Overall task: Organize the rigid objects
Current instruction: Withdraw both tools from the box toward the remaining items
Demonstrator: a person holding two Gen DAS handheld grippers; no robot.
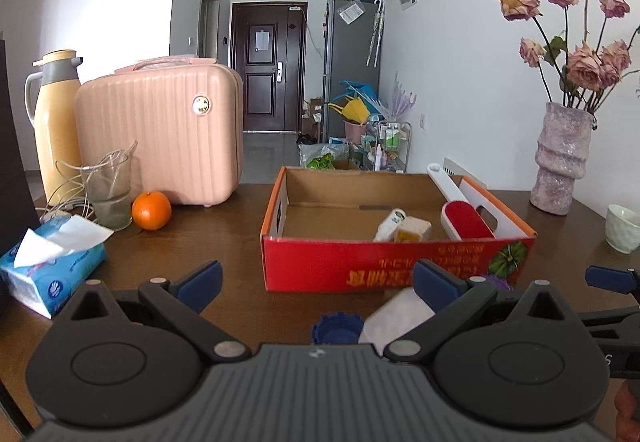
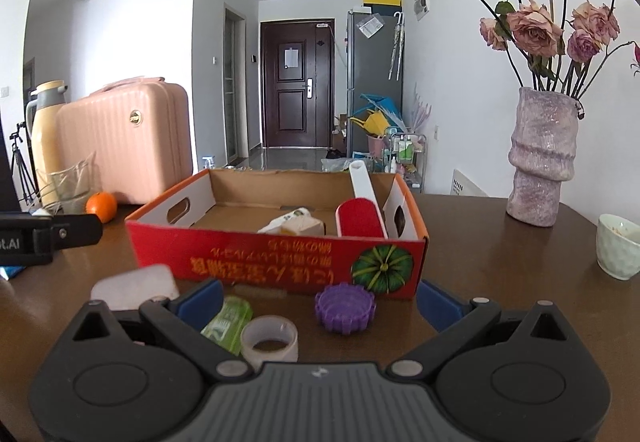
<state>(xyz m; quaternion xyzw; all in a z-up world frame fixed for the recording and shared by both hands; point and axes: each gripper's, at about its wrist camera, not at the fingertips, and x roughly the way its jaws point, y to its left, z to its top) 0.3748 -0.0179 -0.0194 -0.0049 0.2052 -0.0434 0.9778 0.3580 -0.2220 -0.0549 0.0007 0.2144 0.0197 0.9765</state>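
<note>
**Mia:** Box first! What is in the red cardboard box (image 1: 352, 262)?

**Ben:** A red lint brush (image 1: 466, 220) with a white handle leans on the right wall. A small white bottle (image 1: 390, 224) and a little tan block (image 1: 412, 230) lie beside it, near the front wall.

**Mia:** Where is the box?

**Ben:** It sits on the brown table (image 1: 200, 242), in the middle.

**Mia:** What is still outside the box?

**Ben:** In front of it, a purple round cap (image 2: 345, 307), a clear tape roll (image 2: 270, 342), a green little pack (image 2: 228, 324) and a white flat thing (image 2: 134, 288). A blue round cap (image 1: 336, 328) lies there too.

**Mia:** What is the left gripper (image 1: 318, 282) doing?

**Ben:** Its jaws are spread wide. It holds nothing. The white flat thing lies by its right finger.

**Mia:** And the right gripper (image 2: 320, 296)?

**Ben:** Wide apart too, and holding nothing. The tape roll, the green pack and the purple cap lie on the table between its fingers.

**Mia:** What else is on the table?

**Ben:** An orange (image 1: 151, 216), a glass (image 1: 108, 194), a pink case (image 1: 160, 134), a yellow jug (image 1: 56, 122) and a tissue pack (image 1: 48, 266) on the left. A vase (image 1: 562, 158) with dried roses and a pale cup (image 1: 622, 228) on the right.
</note>
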